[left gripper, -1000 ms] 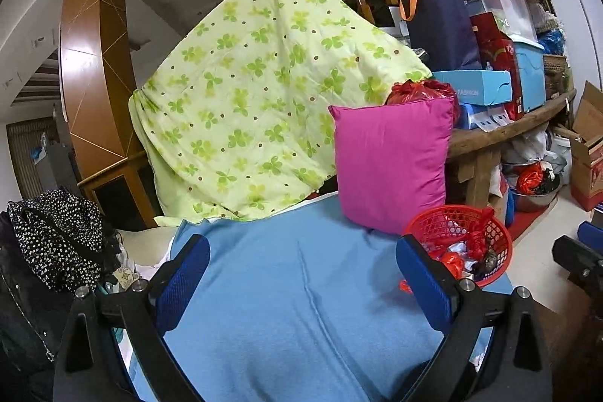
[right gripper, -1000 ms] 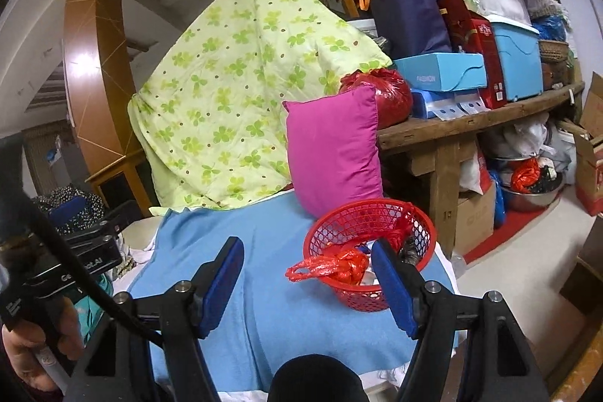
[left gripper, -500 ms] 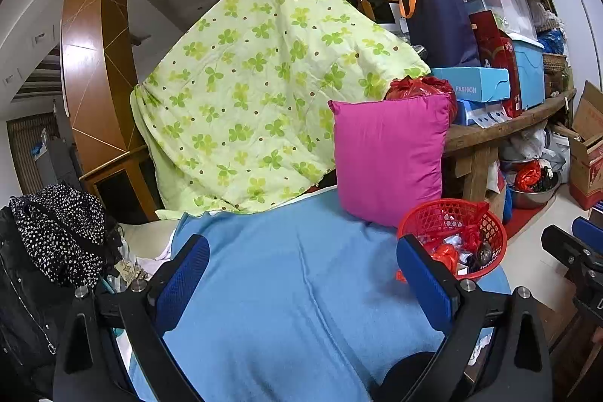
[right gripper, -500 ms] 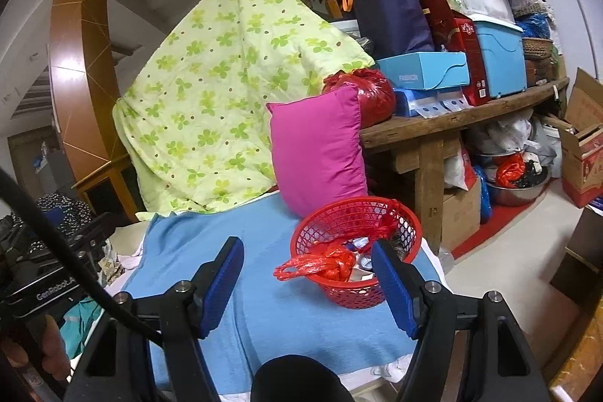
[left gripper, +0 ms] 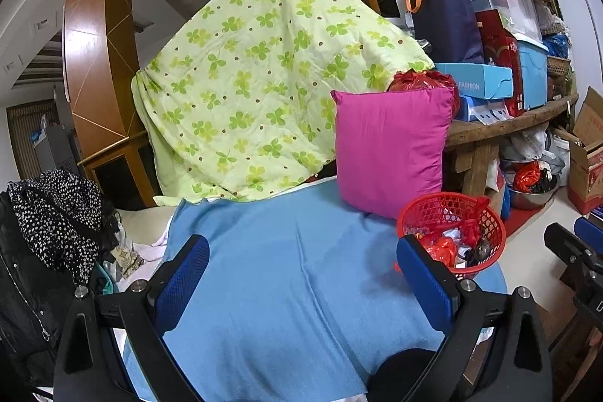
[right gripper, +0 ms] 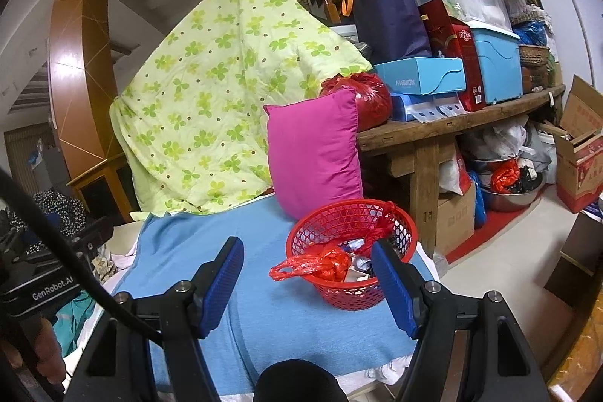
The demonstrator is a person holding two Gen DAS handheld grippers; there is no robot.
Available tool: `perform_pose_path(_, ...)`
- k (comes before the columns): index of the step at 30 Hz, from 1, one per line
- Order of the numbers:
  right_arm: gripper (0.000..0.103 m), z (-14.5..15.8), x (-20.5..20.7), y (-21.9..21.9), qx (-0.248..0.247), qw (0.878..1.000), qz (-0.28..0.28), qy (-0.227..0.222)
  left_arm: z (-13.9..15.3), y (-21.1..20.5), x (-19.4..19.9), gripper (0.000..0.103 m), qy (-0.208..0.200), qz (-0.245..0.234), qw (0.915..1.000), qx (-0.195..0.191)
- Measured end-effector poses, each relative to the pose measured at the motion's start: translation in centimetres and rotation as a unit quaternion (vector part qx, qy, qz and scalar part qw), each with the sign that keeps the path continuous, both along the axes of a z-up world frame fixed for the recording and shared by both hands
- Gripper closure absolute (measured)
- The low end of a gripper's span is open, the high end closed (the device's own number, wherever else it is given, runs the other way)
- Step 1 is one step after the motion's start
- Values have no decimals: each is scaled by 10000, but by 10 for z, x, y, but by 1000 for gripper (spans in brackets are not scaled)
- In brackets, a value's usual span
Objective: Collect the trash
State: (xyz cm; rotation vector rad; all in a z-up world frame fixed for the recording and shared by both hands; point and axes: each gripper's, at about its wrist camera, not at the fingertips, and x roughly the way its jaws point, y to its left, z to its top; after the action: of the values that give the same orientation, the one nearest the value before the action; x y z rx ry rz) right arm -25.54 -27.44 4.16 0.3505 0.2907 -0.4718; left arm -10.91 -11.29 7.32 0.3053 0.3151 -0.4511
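Observation:
A red mesh basket (right gripper: 392, 225) stands on the blue blanket (right gripper: 264, 289) near its right edge; it also shows in the left wrist view (left gripper: 486, 217). It holds wrappers and a crumpled red plastic bag (right gripper: 320, 264) that hangs over its near rim. My right gripper (right gripper: 307, 283) is open and empty, just short of the basket, fingers framing it. My left gripper (left gripper: 301, 279) is open and empty over the bare blanket (left gripper: 294, 274), with the basket behind its right finger.
A magenta pillow (right gripper: 314, 153) leans behind the basket against a green clover quilt (right gripper: 211, 93). A wooden table (right gripper: 433, 134) loaded with boxes stands right, with a red bag (right gripper: 367, 97) on it. Dark clothes (left gripper: 49, 213) pile at left. Cardboard box (right gripper: 580, 153) on the floor.
Both grippers have drawn back and slightly up from the blanket, so the basket looks smaller and lower. The basket's contents are unchanged and both grippers stay open.

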Motion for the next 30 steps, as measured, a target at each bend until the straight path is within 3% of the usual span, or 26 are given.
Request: perform_pose_path(30,29,-6,-4,-5,5,10000,-34,10,-12,1,2,3,115,-35,9999,77)
